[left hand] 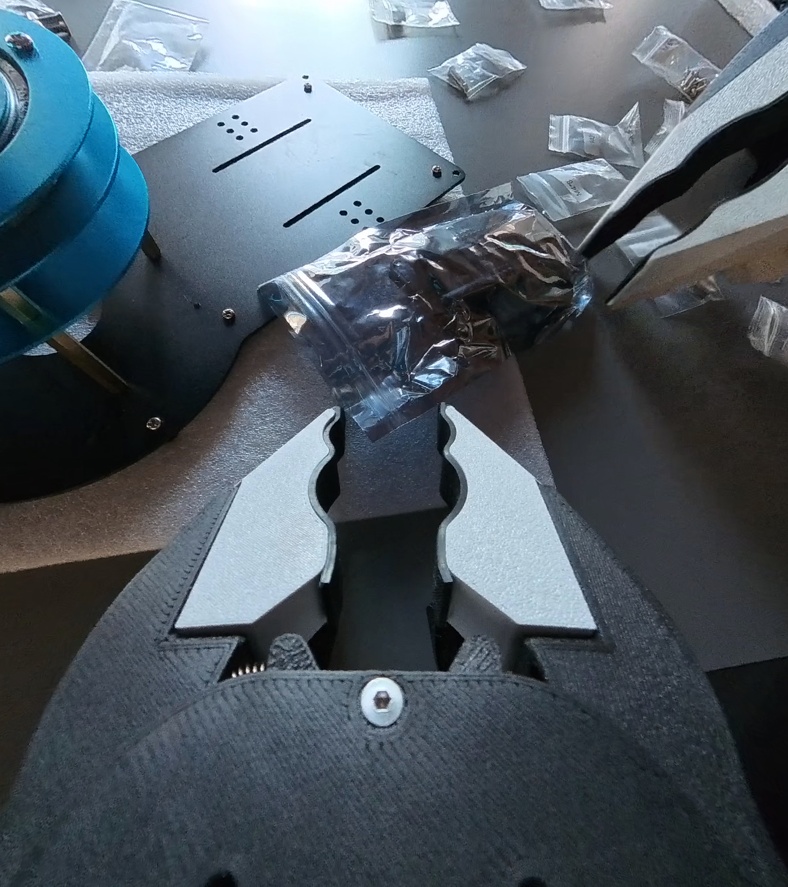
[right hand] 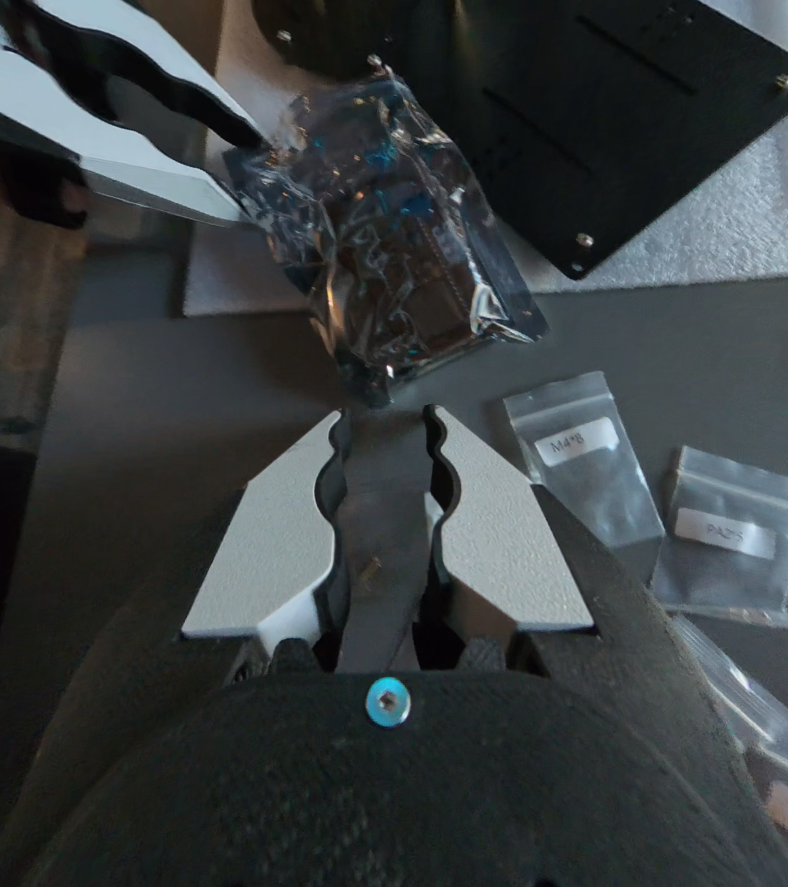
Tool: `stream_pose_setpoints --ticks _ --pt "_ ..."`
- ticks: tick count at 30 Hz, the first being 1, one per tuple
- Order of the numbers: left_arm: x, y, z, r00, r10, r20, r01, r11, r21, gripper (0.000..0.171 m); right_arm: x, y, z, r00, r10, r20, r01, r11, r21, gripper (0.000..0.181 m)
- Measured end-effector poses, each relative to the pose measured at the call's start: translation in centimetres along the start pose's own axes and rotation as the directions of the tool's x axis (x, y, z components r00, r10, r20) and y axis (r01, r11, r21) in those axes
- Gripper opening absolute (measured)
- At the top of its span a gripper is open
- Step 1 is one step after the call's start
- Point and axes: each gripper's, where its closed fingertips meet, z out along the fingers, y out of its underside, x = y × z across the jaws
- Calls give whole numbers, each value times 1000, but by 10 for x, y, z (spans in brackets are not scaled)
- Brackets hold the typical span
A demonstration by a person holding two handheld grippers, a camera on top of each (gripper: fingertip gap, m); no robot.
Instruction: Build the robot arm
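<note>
A crinkled clear zip bag (left hand: 435,312) with dark parts inside lies tilted between my two grippers, over the edge of the black plate. My left gripper (left hand: 392,408) is open a narrow way, and the bag's zip corner sits between its tips. My right gripper (right hand: 386,410) is also narrowly open, with the bag's (right hand: 382,240) bottom corner right at its tips. Neither pair of pads visibly clamps the film. In the left wrist view the right gripper (left hand: 596,281) reaches in from the upper right. In the right wrist view the left gripper (right hand: 245,180) reaches in from the upper left.
A black slotted plate (left hand: 296,158) lies on white foam (left hand: 382,101), with a blue stacked-disc assembly (left hand: 31,192) on brass standoffs at its left. Several small labelled clear bags (right hand: 579,461) lie scattered on the grey table (right hand: 166,384). A loose screw (right hand: 368,571) lies under my right gripper.
</note>
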Motion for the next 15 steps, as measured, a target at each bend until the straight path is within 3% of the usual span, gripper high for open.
stream_pose_setpoints --ticks 7,12,13,15 --pt "0 0 0 1000 -9 -21 9 1000 -5 37 -1 -4 9 998 -65 -5 65 998 -20 5" --pt "1 -1 -1 998 -42 -53 41 999 -11 39 2 -20 -6 989 -141 -45 138 989 -58 1" --pt "2 -1 -2 997 -51 -61 50 999 -11 41 -8 -26 -6 991 -137 -7 137 989 -63 1" --pt "5 0 -5 996 -59 -73 58 998 -18 45 -7 -30 -9 972 -230 -40 225 969 -107 1"
